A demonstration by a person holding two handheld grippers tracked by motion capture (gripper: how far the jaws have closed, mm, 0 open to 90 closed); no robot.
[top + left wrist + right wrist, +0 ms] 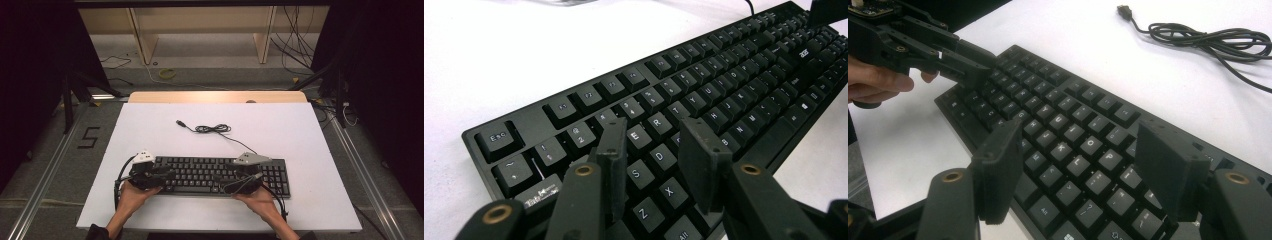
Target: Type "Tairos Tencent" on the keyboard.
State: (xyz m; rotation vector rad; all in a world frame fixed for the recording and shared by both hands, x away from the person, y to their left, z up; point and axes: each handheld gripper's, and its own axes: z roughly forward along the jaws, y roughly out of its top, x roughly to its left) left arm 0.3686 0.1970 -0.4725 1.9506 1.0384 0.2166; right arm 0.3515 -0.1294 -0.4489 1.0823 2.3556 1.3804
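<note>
A black keyboard lies along the near part of the white table. Its cable runs back in a loose coil to a free USB plug. My left gripper hovers over the keyboard's left end, open, and nothing is between its jaws. In the left gripper view the left gripper points at the letter keys around E, R and S. My right gripper is over the keyboard's right half, open and holding nothing. In the right gripper view the right gripper frames the keys near K and L.
The left gripper and its hand appear far off in the right gripper view, with the coiled cable behind. Beyond the table are a wooden shelf frame, loose floor cables, and a taped 5 at left.
</note>
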